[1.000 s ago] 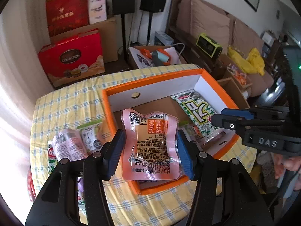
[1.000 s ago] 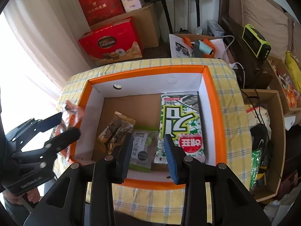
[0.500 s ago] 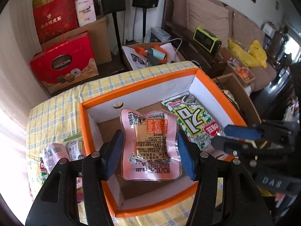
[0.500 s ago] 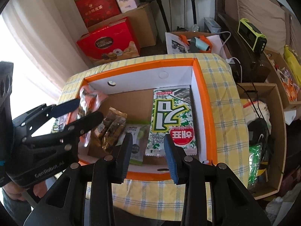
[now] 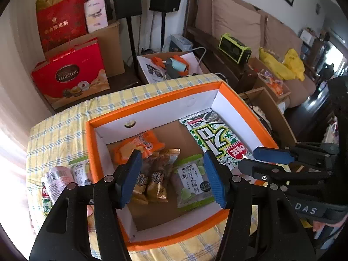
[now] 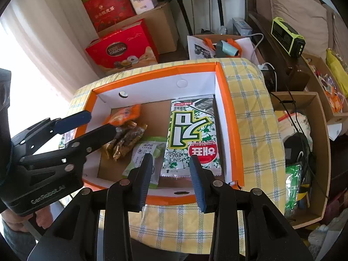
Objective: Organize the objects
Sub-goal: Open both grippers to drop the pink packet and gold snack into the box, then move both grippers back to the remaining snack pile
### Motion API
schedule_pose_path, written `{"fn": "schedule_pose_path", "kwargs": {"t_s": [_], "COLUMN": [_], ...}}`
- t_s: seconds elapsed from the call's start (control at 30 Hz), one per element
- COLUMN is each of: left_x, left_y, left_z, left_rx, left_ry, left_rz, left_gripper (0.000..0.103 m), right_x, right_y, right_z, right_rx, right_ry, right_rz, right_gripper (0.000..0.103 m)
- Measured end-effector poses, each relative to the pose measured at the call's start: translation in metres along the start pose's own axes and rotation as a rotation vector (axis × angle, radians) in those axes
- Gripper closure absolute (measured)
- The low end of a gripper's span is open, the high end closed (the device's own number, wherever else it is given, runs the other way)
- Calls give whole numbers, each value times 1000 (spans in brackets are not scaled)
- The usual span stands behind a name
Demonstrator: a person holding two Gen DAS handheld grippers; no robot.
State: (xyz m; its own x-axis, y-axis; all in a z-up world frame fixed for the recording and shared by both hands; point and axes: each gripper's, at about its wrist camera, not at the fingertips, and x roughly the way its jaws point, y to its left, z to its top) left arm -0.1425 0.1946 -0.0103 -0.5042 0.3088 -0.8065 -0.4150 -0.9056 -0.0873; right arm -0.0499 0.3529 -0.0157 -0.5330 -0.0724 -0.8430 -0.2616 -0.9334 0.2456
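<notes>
An orange box (image 5: 152, 101) (image 6: 152, 74) with white inner walls sits on a yellow checked tablecloth. Inside lie a green seaweed packet (image 5: 215, 139) (image 6: 191, 130), a green mochi packet (image 5: 193, 182) (image 6: 142, 150), brown-gold snack packets (image 5: 156, 174) (image 6: 126, 139) and an orange-pink packet (image 5: 139, 145) (image 6: 124, 115) at the back left. My left gripper (image 5: 171, 155) (image 6: 100, 121) hovers open over the box's left half, holding nothing. At the box's front edge my right gripper (image 6: 170, 158) (image 5: 256, 158) stands narrowly open and empty.
Two loose packets (image 5: 56, 178) (image 5: 80, 171) lie on the cloth left of the box. A brown cardboard bin (image 6: 304, 152) with cables stands right of the table. Red gift boxes (image 5: 69, 74), speaker stands and a sofa are behind.
The orange-pink packet that was between my left gripper's fingers now lies in the box's back left corner. The left gripper shifted over the box; the right one stayed put.
</notes>
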Motion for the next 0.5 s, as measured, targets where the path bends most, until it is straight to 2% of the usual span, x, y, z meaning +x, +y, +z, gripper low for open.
{"fn": "schedule_pose_path", "kwargs": {"t_s": [0.23, 0.5], "left_x": [-25, -36], "left_y": [29, 40], "left_z": [-1, -11], "left_rx": [-64, -65], "left_ry": [-31, -31], "left_rz": [3, 45], "left_gripper": [46, 43], "right_x": [0, -1], "right_y": [7, 22], "right_z": [1, 4], "right_rx": [-14, -37], "right_ry": [3, -9], "right_rz": [-2, -9], "right_gripper": [67, 64]}}
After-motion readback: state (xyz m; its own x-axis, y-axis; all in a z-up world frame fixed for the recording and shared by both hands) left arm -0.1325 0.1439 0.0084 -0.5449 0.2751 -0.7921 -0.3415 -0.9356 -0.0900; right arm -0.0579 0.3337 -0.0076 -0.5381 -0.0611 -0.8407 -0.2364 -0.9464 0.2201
